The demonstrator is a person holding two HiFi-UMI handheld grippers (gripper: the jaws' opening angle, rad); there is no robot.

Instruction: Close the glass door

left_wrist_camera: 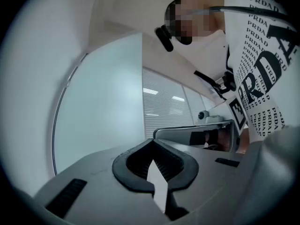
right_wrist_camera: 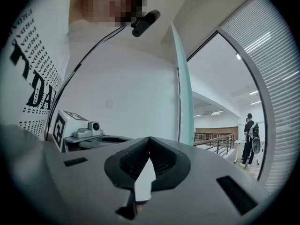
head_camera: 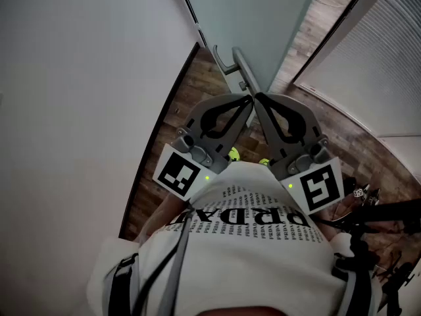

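Door (head_camera: 258, 12) at 12 o'clock, standing open, edge toward person. Handle (head_camera: 227, 61) just beyond tips. Left gripper (head_camera: 247, 101), right gripper (head_camera: 259, 100): jaws closed together, nothing held. Grippers side by side, aimed at handle, likely to move door without gripping.

The glass door (head_camera: 250, 12) is a frosted, pale grey-green pane. It stands upright and open, straight ahead of the left gripper (head_camera: 247, 100) and the right gripper (head_camera: 259, 99). From the right gripper its thin edge (right_wrist_camera: 185, 93) faces the camera, while the left gripper looks onto its broad face (left_wrist_camera: 98, 111). Its grey lever handle (head_camera: 225, 63) sits just beyond both grippers' tips.
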